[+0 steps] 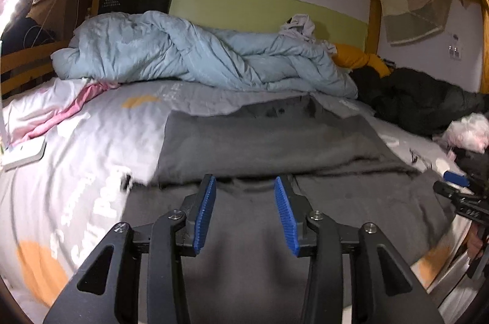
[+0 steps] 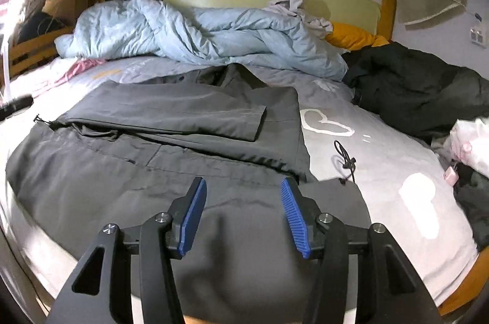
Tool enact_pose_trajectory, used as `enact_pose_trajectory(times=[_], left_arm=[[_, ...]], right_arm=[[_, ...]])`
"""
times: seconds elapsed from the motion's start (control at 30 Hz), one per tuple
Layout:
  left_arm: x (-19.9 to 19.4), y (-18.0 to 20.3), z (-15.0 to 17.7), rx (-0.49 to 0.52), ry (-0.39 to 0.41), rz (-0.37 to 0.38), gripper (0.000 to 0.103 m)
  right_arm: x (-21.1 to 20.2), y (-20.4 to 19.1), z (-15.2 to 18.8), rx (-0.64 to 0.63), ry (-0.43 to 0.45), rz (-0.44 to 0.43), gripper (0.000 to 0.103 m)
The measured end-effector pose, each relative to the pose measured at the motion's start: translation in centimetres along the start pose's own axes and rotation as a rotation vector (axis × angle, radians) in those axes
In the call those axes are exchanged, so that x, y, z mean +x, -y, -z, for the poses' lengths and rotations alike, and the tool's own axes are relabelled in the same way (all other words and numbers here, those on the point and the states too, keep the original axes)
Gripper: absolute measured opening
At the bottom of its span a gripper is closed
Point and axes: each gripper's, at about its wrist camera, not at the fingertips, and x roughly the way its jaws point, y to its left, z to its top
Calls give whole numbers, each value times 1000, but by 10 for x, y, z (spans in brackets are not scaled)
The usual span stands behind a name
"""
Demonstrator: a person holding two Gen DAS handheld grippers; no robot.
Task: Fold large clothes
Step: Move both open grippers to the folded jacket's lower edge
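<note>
The left gripper point(image 1: 244, 182) stands with its blue pads parted and nothing between them; the fingertips hang just above the dark grey garment point(image 1: 275, 147), at the edge where a folded layer lies over the lower part. The right gripper point(image 2: 243, 185) has its jaws wider apart, also empty, over the near part of the same garment point(image 2: 152, 147). Whether either pad touches the cloth cannot be told.

The garment lies spread flat on the bed sheet point(image 2: 382, 159), pale grey with white and orange prints. A sleeve point(image 2: 189, 113) is folded across its upper half, and a black drawcord point(image 2: 345, 159) trails from its right edge onto the sheet. In the left wrist view the right gripper shows at the far right edge.

Beyond the garment, a crumpled light blue duvet point(image 1: 189, 58) runs along the wall, with a dark jacket point(image 2: 418, 98) heaped to its right and a yellow cloth point(image 2: 354, 38) behind.
</note>
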Motion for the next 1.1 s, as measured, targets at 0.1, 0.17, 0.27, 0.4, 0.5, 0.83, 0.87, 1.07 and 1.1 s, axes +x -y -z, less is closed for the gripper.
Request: enact_pose_trajectory(times=[0.1, 0.17, 0.27, 0.4, 0.5, 0.83, 0.87, 1.07, 1.1], left_arm=[[0, 10, 29, -18, -46, -58, 72], [2, 16, 48, -25, -102, -39, 72], [0, 32, 69, 23, -143, -28, 74], [-1, 54, 81, 139, -165, -26, 81], [-1, 67, 87, 185, -181, -8, 83], [9, 92, 104, 347, -220, -54, 85], [10, 94, 106, 366, -221, -64, 85], [15, 99, 111, 429, -215, -127, 86], [16, 97, 110, 427, -208, -143, 86]], right_arm=[[-11, -10, 17, -4, -6, -54, 77], [-14, -20, 25, -43, -17, -57, 80], [-15, -39, 41, -135, -39, -52, 84], [-8, -61, 59, -263, -99, -40, 84], [-2, -66, 65, -274, -134, -40, 84], [8, -61, 69, -204, -206, -71, 85], [8, -61, 70, -208, -210, -68, 85], [10, -61, 70, -210, -217, -67, 85], [10, -61, 71, -209, -219, -67, 85]])
